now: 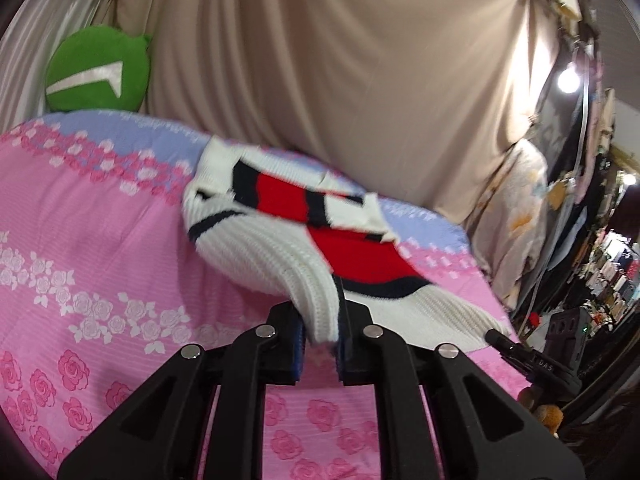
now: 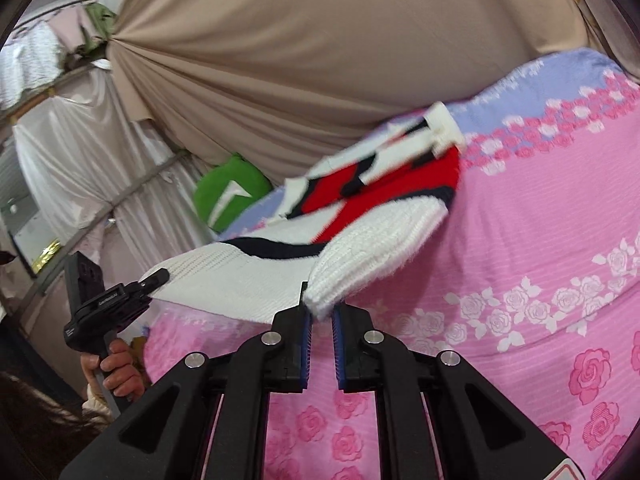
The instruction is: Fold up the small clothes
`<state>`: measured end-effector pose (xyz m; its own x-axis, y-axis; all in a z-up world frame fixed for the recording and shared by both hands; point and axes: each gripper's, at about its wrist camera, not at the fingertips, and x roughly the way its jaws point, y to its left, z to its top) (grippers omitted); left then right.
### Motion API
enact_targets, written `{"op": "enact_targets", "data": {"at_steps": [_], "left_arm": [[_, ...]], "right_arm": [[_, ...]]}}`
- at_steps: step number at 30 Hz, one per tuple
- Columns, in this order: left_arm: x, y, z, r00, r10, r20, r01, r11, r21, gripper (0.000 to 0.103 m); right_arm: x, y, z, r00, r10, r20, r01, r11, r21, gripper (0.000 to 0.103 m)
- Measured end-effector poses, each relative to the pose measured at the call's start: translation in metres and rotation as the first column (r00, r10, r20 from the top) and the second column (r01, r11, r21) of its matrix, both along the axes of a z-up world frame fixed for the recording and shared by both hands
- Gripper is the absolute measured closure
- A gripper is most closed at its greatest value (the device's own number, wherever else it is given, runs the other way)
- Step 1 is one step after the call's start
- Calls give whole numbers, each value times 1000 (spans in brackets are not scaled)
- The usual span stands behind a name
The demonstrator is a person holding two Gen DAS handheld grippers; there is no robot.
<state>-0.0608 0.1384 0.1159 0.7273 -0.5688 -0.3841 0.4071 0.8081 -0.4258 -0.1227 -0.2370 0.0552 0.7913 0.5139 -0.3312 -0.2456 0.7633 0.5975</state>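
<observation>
Beige draped curtain (image 1: 320, 60) fills the background of the left wrist view, hanging in long soft folds behind a bed covered by a pink sheet (image 1: 80, 220) printed with roses and a lilac band along its far edge. Open, bare sheet spreads wide to the left and below, while the right edge of the bed drops off toward cluttered shelves and a bright lamp (image 1: 568, 80). A round green plush cushion (image 1: 98, 76) leans at the far left corner. The left gripper (image 1: 320, 332) is clamped on the thick ribbed white hem of a small knitted sweater (image 1: 352, 248), white with red blocks and dark navy stripes, which is lifted off the sheet and sags back toward the bed. In the right wrist view, the same curtain (image 2: 320, 60) and pink sheet (image 2: 540, 220) appear, with free sheet stretching to the right. The right gripper (image 2: 320, 316) pinches another chunky white ribbed edge of the sweater (image 2: 380, 200), its blue pads drawn close on the knit. At the left a hand (image 2: 118, 372) grips the other tool's handle beside the bed's edge, near the cushion (image 2: 228, 200).
</observation>
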Motion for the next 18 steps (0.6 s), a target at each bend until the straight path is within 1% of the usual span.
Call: {"op": "enact_targets", "data": {"at_steps": [2, 4, 7, 10, 11, 13, 15, 16, 18], "left_arm": [[-15, 4, 15, 998, -16, 64, 18, 999, -28, 93], [-30, 7, 29, 991, -23, 128, 28, 999, -35, 93], [-48, 9, 47, 977, -30, 209, 40, 998, -45, 93], [-60, 9, 61, 962, -24, 274, 36, 999, -39, 93], [-62, 10, 64, 959, -22, 284, 33, 999, -36, 93], [-59, 9, 72, 954, -16, 298, 25, 999, -24, 93], [-45, 7, 75, 953, 3, 302, -3, 1000, 2, 92], [-29, 4, 76, 957, 11, 291, -17, 1000, 18, 92], [2, -2, 76, 961, 20, 276, -31, 999, 35, 92]], "right_arm": [[-16, -3, 14, 996, 28, 82, -30, 999, 23, 94], [-31, -6, 28, 987, 43, 154, -49, 998, 36, 94], [-49, -11, 44, 973, 49, 224, -64, 996, 57, 94], [-61, -18, 61, 956, 65, 287, -95, 991, 93, 94], [-62, -20, 67, 950, 71, 306, -107, 989, 103, 94], [-56, -25, 75, 942, 78, 326, -125, 984, 126, 94], [-36, -31, 82, 941, 76, 330, -127, 983, 134, 94], [-27, -32, 84, 943, 73, 324, -121, 984, 129, 94], [9, -34, 87, 955, 64, 288, -101, 988, 115, 94]]}}
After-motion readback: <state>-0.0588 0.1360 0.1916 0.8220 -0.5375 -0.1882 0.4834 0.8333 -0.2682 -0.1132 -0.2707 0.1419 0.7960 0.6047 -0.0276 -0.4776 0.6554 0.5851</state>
